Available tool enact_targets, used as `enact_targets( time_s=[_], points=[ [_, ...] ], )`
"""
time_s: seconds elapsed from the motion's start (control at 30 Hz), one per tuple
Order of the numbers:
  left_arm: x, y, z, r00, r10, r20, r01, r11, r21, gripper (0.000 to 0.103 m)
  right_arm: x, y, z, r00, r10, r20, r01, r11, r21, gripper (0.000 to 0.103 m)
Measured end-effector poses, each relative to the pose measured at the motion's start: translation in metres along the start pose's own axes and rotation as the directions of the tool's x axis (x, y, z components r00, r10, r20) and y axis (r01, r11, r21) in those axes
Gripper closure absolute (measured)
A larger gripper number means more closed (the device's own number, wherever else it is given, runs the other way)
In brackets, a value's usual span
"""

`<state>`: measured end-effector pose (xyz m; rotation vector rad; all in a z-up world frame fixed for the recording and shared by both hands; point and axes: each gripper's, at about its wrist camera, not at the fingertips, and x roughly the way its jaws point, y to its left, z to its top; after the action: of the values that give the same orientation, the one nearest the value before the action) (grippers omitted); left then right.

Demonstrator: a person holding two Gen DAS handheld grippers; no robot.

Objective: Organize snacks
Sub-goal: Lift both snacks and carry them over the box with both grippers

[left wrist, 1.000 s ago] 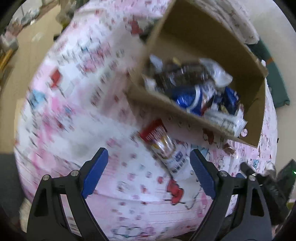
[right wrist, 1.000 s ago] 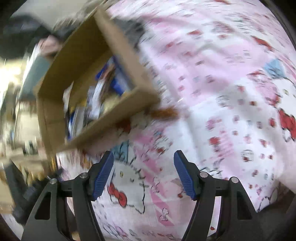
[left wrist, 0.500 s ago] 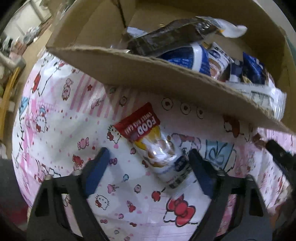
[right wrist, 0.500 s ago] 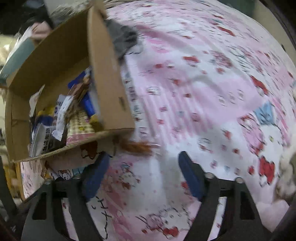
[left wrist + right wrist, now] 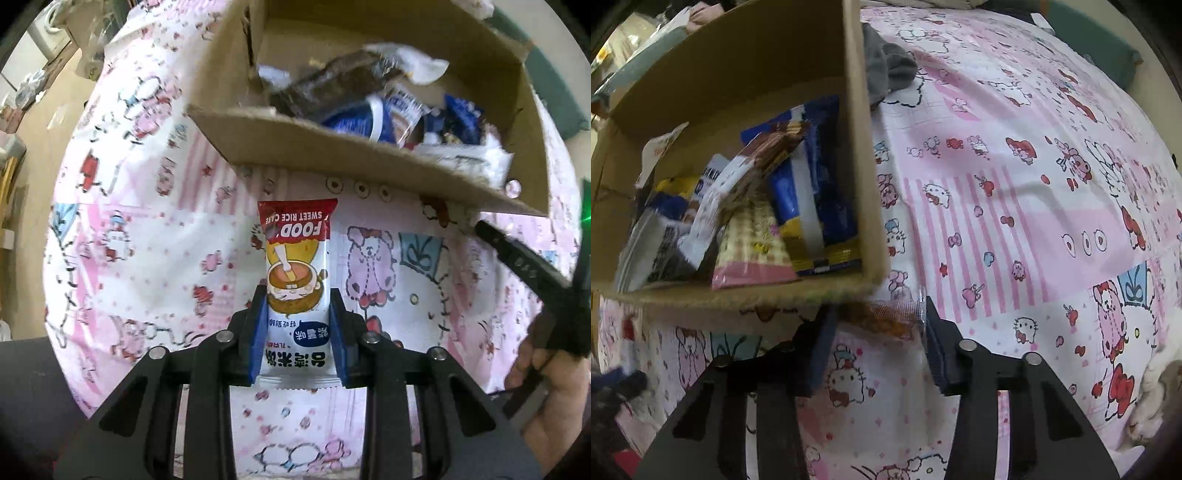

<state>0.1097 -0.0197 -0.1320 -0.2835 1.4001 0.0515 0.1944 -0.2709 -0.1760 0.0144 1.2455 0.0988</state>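
Left gripper [image 5: 297,328] has just closed on the rice cake packet [image 5: 297,280], near the cardboard box [image 5: 369,162] on the bed. Right gripper [image 5: 875,343], jaws just closing, straddles an orange snack [image 5: 890,319]; slick wrappers could slip free.

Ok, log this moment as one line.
left gripper: closing, shut on rice cake packet | right gripper: closing around orange snack | box: holds snacks
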Motion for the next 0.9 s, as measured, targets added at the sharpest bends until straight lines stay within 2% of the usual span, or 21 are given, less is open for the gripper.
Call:
enact_targets(
  time_s=[0.13,0.17,0.27,0.37,0.4,0.57,0.67,0.7,0.77,0.9],
  points=[
    [-0.019,0.009,-0.004,0.999,-0.021,0.031,0.020,1.000,0.015,0.077,-0.009,-0.007,-0.014,0.998,0.060,-0.015,-0.059,0.997,0.047,0.063],
    [-0.023,0.012,-0.006,0.999,-0.027,0.037,0.027,1.000,0.014,0.077,-0.015,-0.008,-0.022,0.997,0.074,-0.017,-0.073,0.996,0.057,0.071],
    [-0.032,0.024,-0.004,0.998,-0.056,0.042,0.056,0.998,-0.006,0.077,-0.031,-0.006,-0.033,0.992,0.122,-0.021,-0.120,0.990,0.075,0.072],
    [-0.037,0.034,-0.011,0.997,-0.055,0.059,0.055,0.998,0.001,0.077,-0.044,0.002,-0.044,0.989,0.147,-0.021,-0.145,0.988,0.054,0.089],
    [-0.038,0.035,-0.012,0.997,-0.055,0.060,0.055,0.998,0.004,0.077,-0.046,0.003,-0.049,0.986,0.162,-0.027,-0.160,0.985,0.061,0.091],
    [-0.037,0.026,-0.015,0.996,-0.067,0.065,0.067,0.998,0.001,0.077,-0.048,0.014,-0.056,0.982,0.186,-0.042,-0.182,0.980,0.074,0.091],
    [-0.036,0.024,-0.017,0.995,-0.070,0.068,0.070,0.998,0.010,0.077,-0.047,0.028,-0.045,0.990,0.132,-0.042,-0.133,0.991,-0.015,0.080],
    [-0.036,0.024,-0.017,0.995,-0.070,0.070,0.070,0.997,0.013,0.077,-0.040,0.033,-0.040,0.993,0.110,-0.046,-0.112,0.993,-0.044,0.070],
    [-0.034,0.023,-0.016,0.995,-0.071,0.074,0.070,0.997,0.013,0.077,-0.027,0.045,-0.032,0.996,0.069,-0.048,-0.073,0.993,-0.096,0.062],
    [-0.038,0.023,-0.012,0.993,-0.063,0.095,0.061,0.998,0.022,0.077,0.001,0.063,-0.025,0.997,0.023,-0.072,-0.034,0.987,-0.159,0.063]
  ],
)
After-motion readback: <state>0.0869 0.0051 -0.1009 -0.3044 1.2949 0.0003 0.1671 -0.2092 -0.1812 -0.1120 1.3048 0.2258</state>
